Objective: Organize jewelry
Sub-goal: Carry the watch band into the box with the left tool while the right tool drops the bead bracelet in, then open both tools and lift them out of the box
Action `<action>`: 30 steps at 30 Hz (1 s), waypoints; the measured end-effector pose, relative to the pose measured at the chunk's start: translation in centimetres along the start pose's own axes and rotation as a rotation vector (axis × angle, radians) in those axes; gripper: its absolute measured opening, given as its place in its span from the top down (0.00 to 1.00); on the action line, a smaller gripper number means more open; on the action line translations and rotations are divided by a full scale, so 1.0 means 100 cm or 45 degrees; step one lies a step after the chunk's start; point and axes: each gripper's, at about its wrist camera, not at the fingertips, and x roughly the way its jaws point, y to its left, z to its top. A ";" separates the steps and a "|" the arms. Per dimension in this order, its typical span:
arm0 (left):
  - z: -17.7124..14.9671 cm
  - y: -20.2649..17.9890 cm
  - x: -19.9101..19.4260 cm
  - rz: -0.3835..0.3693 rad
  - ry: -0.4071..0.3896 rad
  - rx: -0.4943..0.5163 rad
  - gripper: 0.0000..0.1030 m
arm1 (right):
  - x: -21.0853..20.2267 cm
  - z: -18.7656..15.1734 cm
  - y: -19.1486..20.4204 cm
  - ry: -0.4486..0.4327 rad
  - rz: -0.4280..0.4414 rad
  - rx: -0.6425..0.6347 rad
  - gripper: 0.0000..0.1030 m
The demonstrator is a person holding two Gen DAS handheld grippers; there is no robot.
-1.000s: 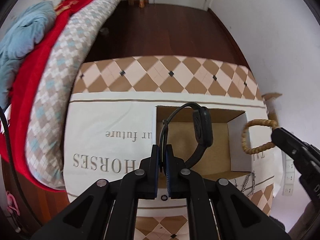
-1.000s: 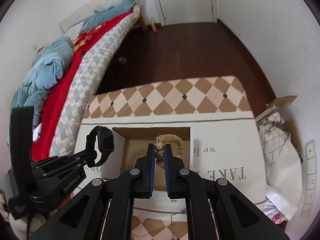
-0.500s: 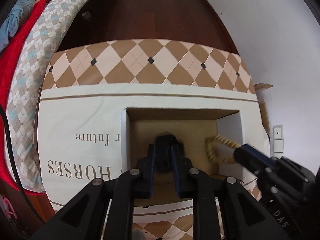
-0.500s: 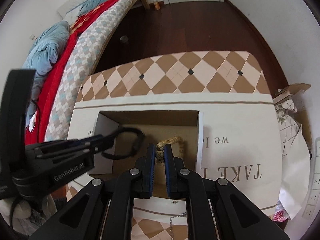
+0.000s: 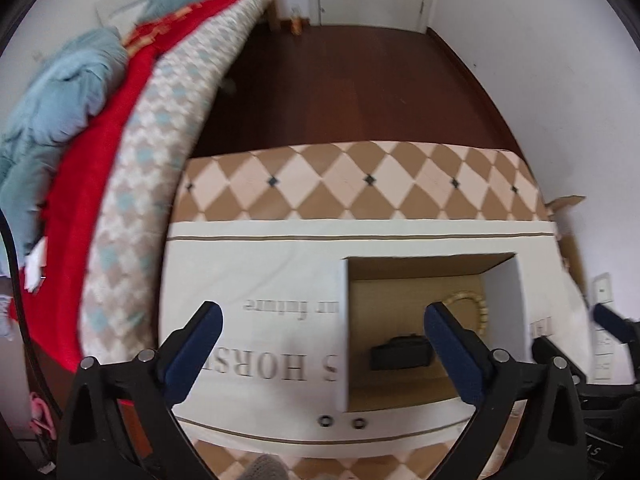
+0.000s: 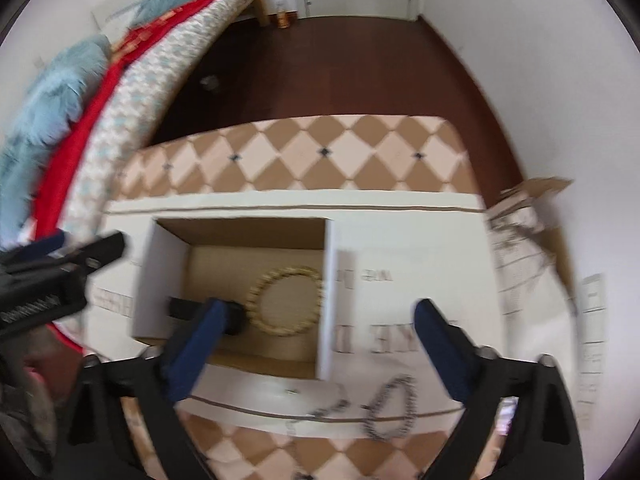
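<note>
While both sets of jaws have just been opening and now stand wide and empty, the left gripper (image 5: pixel 322 314) and right gripper (image 6: pixel 318 310) hover over the cardboard box (image 6: pixel 326 300), where the beaded bracelet (image 6: pixel 285 301) and black watch (image 5: pixel 400 352) lie side by side on its floor.

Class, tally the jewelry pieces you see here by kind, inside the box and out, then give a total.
Black wristwatch, in the white cardboard box: 1
Beige beaded bracelet, in the box: 1
Silver chain pieces, on the cloth: 1
Small dark rings, on the cloth: 2
Total: 5
</note>
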 end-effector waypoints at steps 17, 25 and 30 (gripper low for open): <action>-0.065 0.020 -0.046 0.104 -0.110 -0.026 0.00 | -0.027 -0.055 0.020 -0.052 -0.054 -0.009 0.00; -0.089 0.024 -0.093 0.089 -0.188 -0.043 0.00 | -0.077 -0.074 0.025 -0.167 -0.059 -0.011 0.00; -0.104 0.025 -0.123 0.069 -0.239 -0.043 0.00 | -0.106 -0.086 0.024 -0.231 -0.070 -0.015 0.00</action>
